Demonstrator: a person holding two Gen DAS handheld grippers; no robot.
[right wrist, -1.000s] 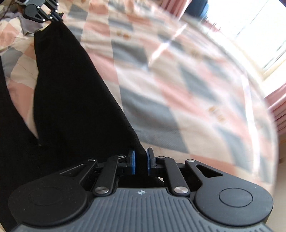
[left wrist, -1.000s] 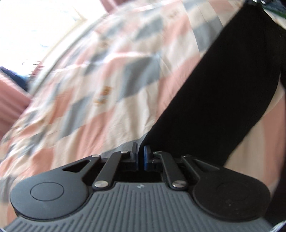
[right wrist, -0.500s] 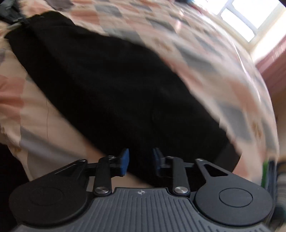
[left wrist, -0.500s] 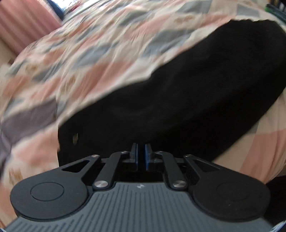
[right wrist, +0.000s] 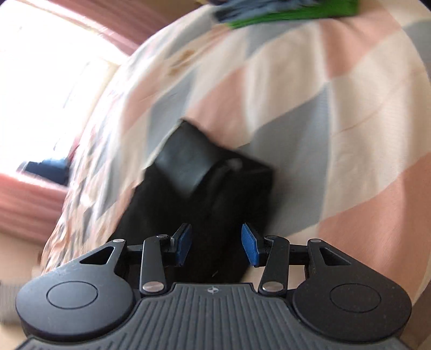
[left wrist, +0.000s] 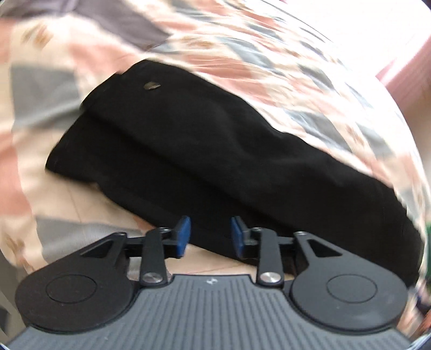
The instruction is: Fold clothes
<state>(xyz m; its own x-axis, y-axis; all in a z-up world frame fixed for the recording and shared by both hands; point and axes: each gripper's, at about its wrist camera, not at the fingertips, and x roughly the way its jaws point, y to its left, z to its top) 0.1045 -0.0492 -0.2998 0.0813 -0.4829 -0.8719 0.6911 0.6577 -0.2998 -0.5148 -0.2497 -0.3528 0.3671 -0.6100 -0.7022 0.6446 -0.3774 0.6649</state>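
The left gripper [left wrist: 210, 237] was held open, with a wide gap between its two blue pads [left wrist: 183, 237] and nothing pinched in it. The pads were flat and looked rubbery, and each was fixed on a thin black metal arm with round silver pins. Behind them a grey ribbed plate was seen, with a tiny white mark on it too small to be read, and a smooth black round disc on each side.

Just ahead of the left gripper, the black garment [left wrist: 215, 150] was laid in a long folded band across the bed. Its near edge was seen between and just past the pads. The cloth looked soft and dull, with one layer stacked on another and a long ridge running along it. A small shiny metal button [left wrist: 151, 86] was seen near its far left end.

The right gripper [right wrist: 215, 243] was also held open, its blue pads [right wrist: 250, 249] spread apart and empty. The same black garment [right wrist: 204, 188] was seen straight ahead, running away from the gripper, with a squarish folded end at the far side. The picture was blurred.

Under the garment, the bedspread [right wrist: 336, 113] was spread out, soft and lightly creased, with pink, cream and grey-blue diamond shapes. Far ahead of the right gripper, something green and blue [right wrist: 291, 9] was lying at the top edge, too blurred to be told. Off to the left, pink curtains [right wrist: 24, 204] and bright light were seen.
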